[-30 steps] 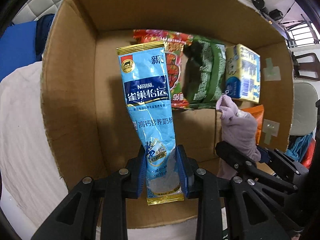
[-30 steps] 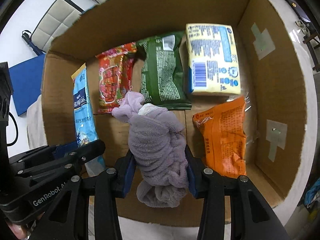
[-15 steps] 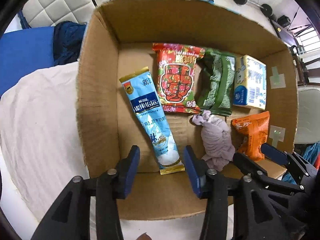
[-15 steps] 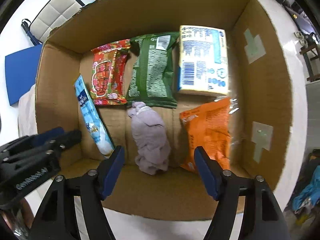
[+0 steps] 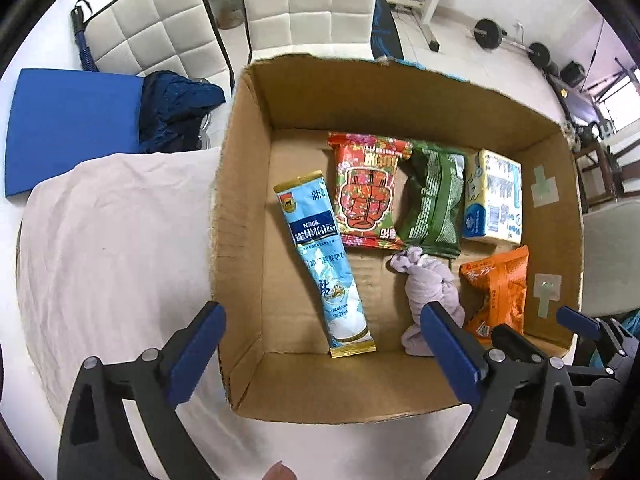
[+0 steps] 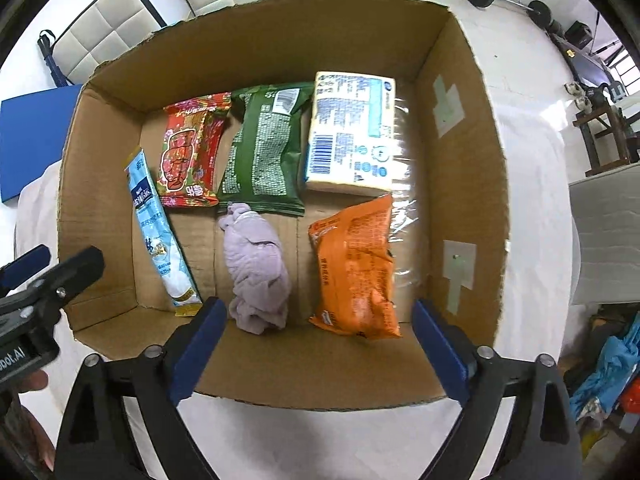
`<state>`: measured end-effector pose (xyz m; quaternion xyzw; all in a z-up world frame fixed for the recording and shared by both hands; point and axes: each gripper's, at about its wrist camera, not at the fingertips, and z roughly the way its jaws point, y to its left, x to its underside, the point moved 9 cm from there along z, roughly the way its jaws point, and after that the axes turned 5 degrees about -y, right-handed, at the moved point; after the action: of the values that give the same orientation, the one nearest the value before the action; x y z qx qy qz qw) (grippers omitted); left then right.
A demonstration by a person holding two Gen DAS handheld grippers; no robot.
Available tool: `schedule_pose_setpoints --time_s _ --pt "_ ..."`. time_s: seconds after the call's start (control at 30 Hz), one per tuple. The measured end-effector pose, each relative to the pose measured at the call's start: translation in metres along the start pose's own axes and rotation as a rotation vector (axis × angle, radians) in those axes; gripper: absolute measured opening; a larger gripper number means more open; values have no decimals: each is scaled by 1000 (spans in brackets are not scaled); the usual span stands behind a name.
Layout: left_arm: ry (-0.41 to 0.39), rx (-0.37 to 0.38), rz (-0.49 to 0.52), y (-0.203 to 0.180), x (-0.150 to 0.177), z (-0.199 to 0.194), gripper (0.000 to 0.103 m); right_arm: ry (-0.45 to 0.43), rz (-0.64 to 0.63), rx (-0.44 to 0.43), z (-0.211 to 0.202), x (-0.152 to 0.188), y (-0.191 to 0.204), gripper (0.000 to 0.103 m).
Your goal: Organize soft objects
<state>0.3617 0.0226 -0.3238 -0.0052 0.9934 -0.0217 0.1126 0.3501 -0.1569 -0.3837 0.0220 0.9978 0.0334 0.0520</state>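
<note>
An open cardboard box (image 5: pixel 240 240) holds a blue milk-powder pouch (image 5: pixel 320 256) lying at the left and a rolled purple cloth (image 5: pixel 426 284) beside it. Red (image 5: pixel 368 192) and green (image 5: pixel 434 196) snack packets, a yellow tissue pack (image 5: pixel 494 196) and an orange packet (image 5: pixel 496 288) also lie inside. My left gripper (image 5: pixel 323 316) hovers above the pouch, its jaws opening wide and touching nothing. My right gripper (image 6: pixel 319 308) hangs above the purple cloth (image 6: pixel 256 264) and the orange packet (image 6: pixel 352 264), its jaws opening too, with no contact.
The box stands on a table under a white cloth (image 5: pixel 100 240). A blue mat (image 5: pixel 68 120) and a dark blue garment (image 5: pixel 176 108) lie to the left. White padded chairs (image 5: pixel 312 0) stand behind the box, with barbell weights (image 5: pixel 488 32) on the floor beyond.
The left gripper let go of the blue pouch and the right let go of the purple cloth. Both items now lie on the box floor. Both grippers rose and opened wide.
</note>
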Motion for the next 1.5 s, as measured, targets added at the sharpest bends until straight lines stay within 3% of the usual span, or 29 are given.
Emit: schedule_pose_setpoints --time_s 0.33,0.67,0.9,1.2,1.5 --pt "-123 -3 13 -8 10 -59 102 -95 15 16 -57 5 -12 103" --pt "-329 0 22 -25 54 -191 102 -318 10 -36 -187 56 -24 103" --pt "-423 17 42 -38 90 -274 102 -405 -13 -73 -269 104 -24 103" --pt "-463 32 25 -36 131 -331 102 -470 -29 -75 -349 161 -25 103" --pt "-488 36 -17 -28 150 -358 102 -493 -40 -87 -392 197 -25 103"
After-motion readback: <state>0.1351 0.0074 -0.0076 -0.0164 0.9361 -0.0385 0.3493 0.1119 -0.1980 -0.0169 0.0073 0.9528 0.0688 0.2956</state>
